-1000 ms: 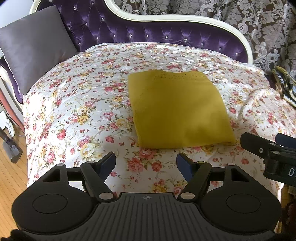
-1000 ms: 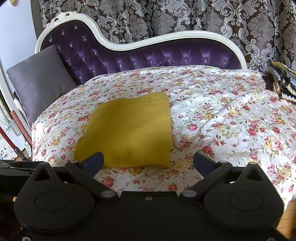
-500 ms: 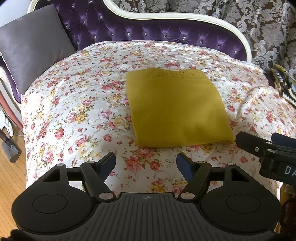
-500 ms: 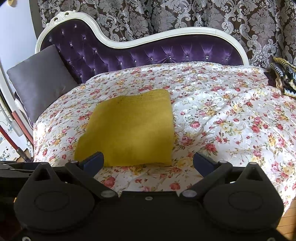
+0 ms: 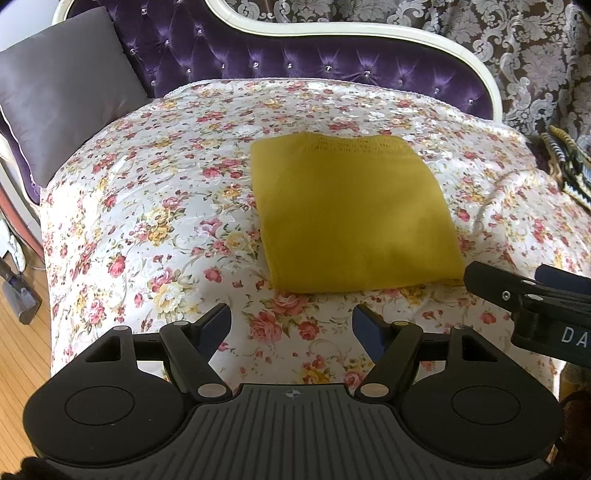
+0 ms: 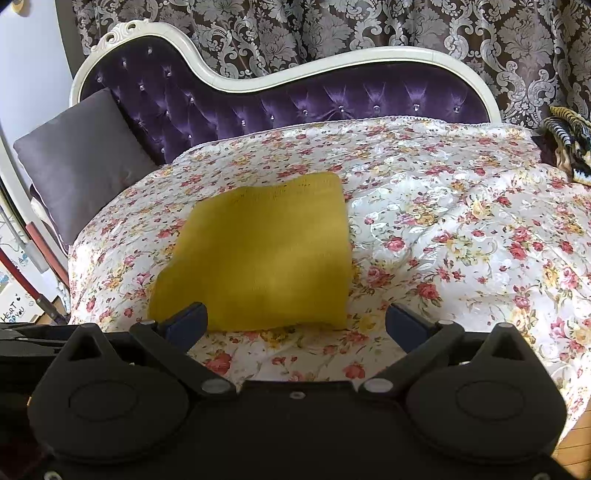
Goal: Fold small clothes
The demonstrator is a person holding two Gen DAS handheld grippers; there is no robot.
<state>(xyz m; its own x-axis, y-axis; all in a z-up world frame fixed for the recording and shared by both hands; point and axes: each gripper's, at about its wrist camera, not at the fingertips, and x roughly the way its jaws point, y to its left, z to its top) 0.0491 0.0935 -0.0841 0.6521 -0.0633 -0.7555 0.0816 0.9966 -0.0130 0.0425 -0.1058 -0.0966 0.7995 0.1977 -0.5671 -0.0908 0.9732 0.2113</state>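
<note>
- Your left gripper hangs over the near edge of the floral bedspread with its two blue-padded fingers spread wide and nothing between them
- Your right gripper is spread just as wide and also grips nothing; its left pad sits in front of the near edge of the cloth in the right wrist view, though you cannot tell from there whether it touches
- From the left wrist view you can see part of that right gripper at the right border, just beside the near right corner of the cloth
- One yellow folded garment lies flat on the bedspread just ahead of both grippers, a neat rectangle with a knit-patterned band along its far edge; in the right wrist view the same garment sits left of centre
- Only that one piece of clothing lies on the spread
- One grey cushion leans at the left end of the purple tufted backrest, which has a cream curved frame
- One striped dark and yellow fabric lies bunched at the far right edge of the bed
- Patterned damask curtains hang behind the backrest
- Wooden flooring shows at the lower left beside the bed
</note>
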